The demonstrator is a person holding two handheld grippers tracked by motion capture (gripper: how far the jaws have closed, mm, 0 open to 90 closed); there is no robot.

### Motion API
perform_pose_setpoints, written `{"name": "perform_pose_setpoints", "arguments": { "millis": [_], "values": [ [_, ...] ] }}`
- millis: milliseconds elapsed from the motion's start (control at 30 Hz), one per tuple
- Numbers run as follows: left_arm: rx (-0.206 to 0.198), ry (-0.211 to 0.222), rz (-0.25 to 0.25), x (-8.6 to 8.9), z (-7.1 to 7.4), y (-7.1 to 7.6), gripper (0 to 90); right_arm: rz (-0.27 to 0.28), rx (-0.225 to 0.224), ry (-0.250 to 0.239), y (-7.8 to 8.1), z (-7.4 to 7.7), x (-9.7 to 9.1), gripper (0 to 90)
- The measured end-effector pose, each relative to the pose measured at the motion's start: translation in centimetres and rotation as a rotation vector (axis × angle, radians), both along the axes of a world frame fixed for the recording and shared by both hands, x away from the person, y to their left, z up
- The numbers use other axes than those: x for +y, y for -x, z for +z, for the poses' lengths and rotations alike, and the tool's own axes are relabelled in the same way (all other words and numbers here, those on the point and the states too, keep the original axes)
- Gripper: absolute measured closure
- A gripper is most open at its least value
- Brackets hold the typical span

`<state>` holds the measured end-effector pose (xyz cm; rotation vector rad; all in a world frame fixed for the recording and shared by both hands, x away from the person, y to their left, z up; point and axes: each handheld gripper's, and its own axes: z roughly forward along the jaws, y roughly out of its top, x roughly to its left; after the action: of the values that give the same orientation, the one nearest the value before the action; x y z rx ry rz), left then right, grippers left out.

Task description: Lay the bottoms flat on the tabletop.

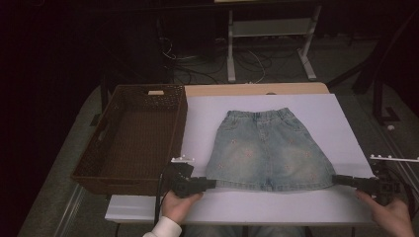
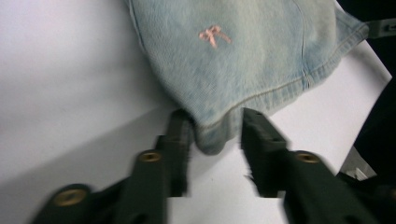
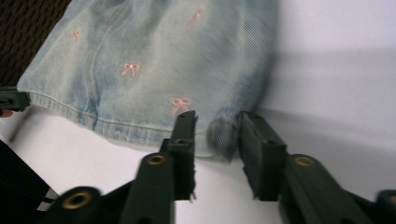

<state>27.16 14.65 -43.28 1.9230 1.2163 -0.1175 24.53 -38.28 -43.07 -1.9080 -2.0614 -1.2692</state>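
Observation:
A light denim skirt [image 1: 269,148] with small pink bows lies flat on the white table cover [image 1: 336,118], waistband away from me. My left gripper [image 1: 213,183] is at the skirt's near left hem corner. In the left gripper view that corner [image 2: 210,137] sits between the parted jaws of the left gripper [image 2: 215,112], with a gap on one side. My right gripper [image 1: 336,178] is at the near right hem corner. In the right gripper view the bunched corner [image 3: 224,135] lies between the separated jaws of the right gripper [image 3: 217,114], and the pads do not squeeze it.
A brown woven basket [image 1: 180,123] stands to the skirt's left, partly over the table's left edge, with nothing in it. A person's hands [image 1: 175,205] hold the grippers at the near edge. A white frame and cables [image 1: 247,59] stand on the floor beyond the table.

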Motion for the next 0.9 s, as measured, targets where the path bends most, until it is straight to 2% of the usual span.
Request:
{"name": "perform_pose_setpoints", "arguments": {
  "millis": [67,133,233,500,600,700,800,900],
  "values": [
    [-0.015,-0.023,0.026,-0.1,0.3,0.1,45.3,-0.002,-0.013,0.008,0.0,0.3,0.1,56.8],
    [-0.026,-0.030,0.051,-0.1,0.7,0.1,39.3,-0.005,-0.037,0.015,0.1,0.6,0.2,52.4],
    [-0.044,-0.030,0.054,-0.2,1.2,0.2,34.9,-0.003,-0.070,0.021,0.0,1.2,0.3,46.3],
    [-0.106,-0.011,0.003,-0.8,2.7,0.3,28.2,0.038,-0.155,0.041,-0.7,2.7,1.2,27.0],
    [-0.130,0.004,-0.014,-0.8,3.5,0.2,26.0,0.066,-0.182,0.052,-1.2,3.3,2.0,17.3],
    [-0.149,0.023,-0.027,-0.8,4.2,0.1,22.7,0.102,-0.210,0.076,-1.8,4.1,2.9,13.3],
    [-0.166,0.033,-0.045,-0.9,4.7,0.0,16.3,0.109,-0.225,0.095,-2.4,4.7,3.7,0.2],
    [-0.177,0.051,-0.055,-1.0,5.1,-0.2,13.6,0.132,-0.243,0.098,-3.2,5.5,4.3,0.0]
  ]
}}
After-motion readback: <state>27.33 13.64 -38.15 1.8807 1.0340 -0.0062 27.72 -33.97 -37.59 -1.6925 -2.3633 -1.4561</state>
